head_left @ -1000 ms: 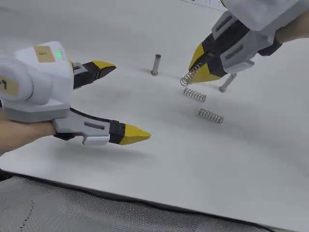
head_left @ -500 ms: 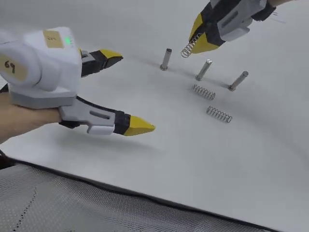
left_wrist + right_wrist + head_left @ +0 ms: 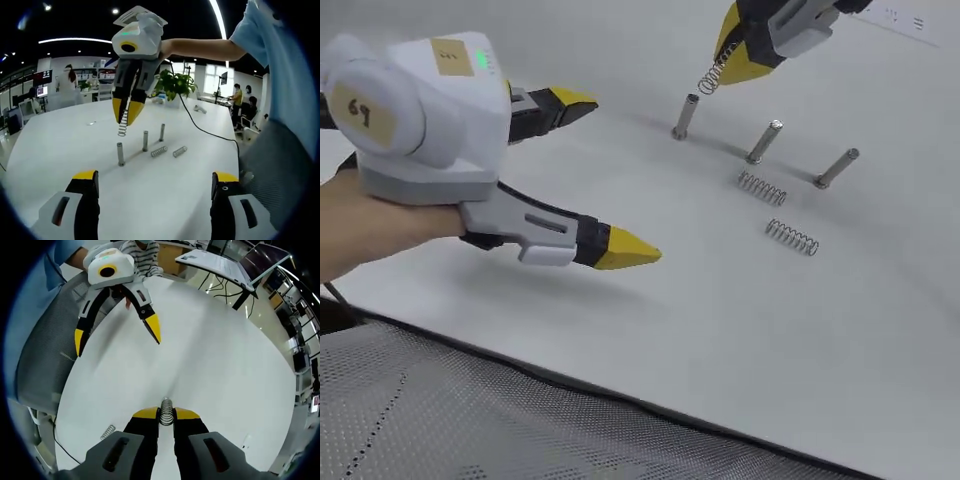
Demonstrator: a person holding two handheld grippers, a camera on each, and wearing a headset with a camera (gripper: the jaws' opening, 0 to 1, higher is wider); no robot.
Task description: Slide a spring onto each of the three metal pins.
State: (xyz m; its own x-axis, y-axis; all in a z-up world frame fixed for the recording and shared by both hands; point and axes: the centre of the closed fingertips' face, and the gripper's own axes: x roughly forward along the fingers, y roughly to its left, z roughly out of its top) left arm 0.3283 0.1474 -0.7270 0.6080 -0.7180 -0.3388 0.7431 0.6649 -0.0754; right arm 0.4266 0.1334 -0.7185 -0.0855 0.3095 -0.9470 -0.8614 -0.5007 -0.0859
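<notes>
Three metal pins stand upright on the white table: a left pin (image 3: 685, 115), a middle pin (image 3: 763, 142) and a right pin (image 3: 837, 168). My right gripper (image 3: 742, 60) is shut on a spring (image 3: 715, 73) that hangs in the air just above and right of the left pin. The held spring (image 3: 166, 416) shows end-on between the shut jaws. Two more springs (image 3: 761, 187) (image 3: 792, 237) lie flat in front of the pins. My left gripper (image 3: 610, 175) hovers open and holds nothing, well to the left of the pins (image 3: 145, 140).
The white table (image 3: 740, 330) stretches wide in front of the springs, and its near edge meets a grey mesh chair back (image 3: 450, 420). A black cable (image 3: 200, 127) runs across the far side of the table. People sit at desks in the background.
My right gripper has lifted the spring off the table and carried it left, from the middle pin towards the left pin. The left gripper stays open; the head view has shifted.
</notes>
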